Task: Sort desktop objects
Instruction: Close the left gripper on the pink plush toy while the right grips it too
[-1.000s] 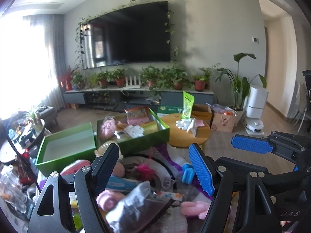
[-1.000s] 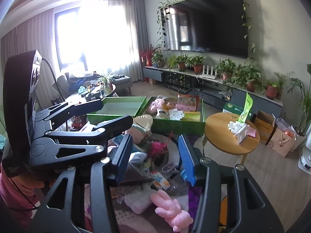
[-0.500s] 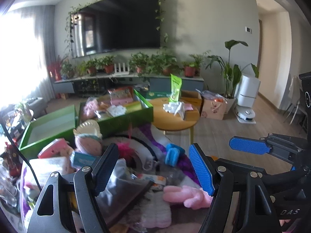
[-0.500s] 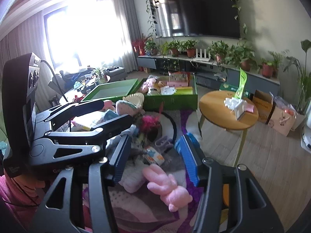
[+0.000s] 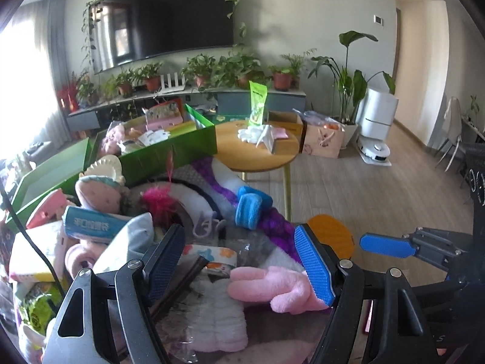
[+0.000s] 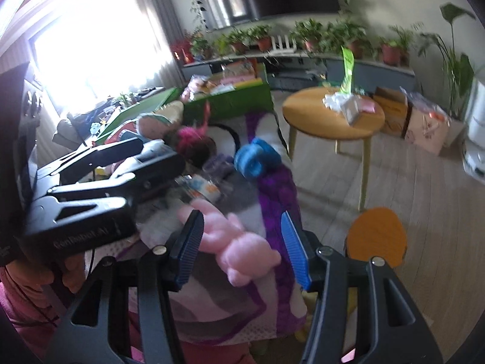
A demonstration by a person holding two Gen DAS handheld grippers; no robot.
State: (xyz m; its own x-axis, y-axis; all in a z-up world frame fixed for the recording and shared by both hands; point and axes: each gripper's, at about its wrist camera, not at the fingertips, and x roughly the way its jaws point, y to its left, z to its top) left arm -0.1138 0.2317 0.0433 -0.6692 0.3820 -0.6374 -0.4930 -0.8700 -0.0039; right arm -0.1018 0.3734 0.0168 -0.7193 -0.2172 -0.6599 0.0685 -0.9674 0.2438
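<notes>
From the left wrist view I have my left tool (image 5: 239,267) spread wide, nothing pressed between its fingers, angled down over a desk (image 5: 272,324) heaped with soft odds and ends. A pink plush toy (image 5: 272,288) lies low and right of centre in that frame, just at the blue pad of the right-hand finger (image 5: 315,267); whether it touches the pad I cannot tell. Ahead of it, toward mid-frame, sits a blue rolled sponge-like thing (image 5: 250,209), with a magenta feathery toy (image 5: 157,200) to its left and a light-blue packet (image 5: 91,226) further left. Two green boxes stand at the upper left: the nearer-left one (image 5: 45,176) shows a bare floor, the other (image 5: 169,148) is packed with small items. A round wooden side table (image 5: 257,154) stands beyond the desk's edge, and a television (image 5: 163,18) hangs on the far wall. In the right wrist view, which is blurred, my right tool (image 6: 242,242) stands fairly wide, and the pink plush toy (image 6: 233,242) lies between its fingers in the lower centre; the pads do not appear to press on it. My left tool (image 6: 127,157) shows there at mid-left, and the blue roll (image 6: 251,159) sits just above centre.
</notes>
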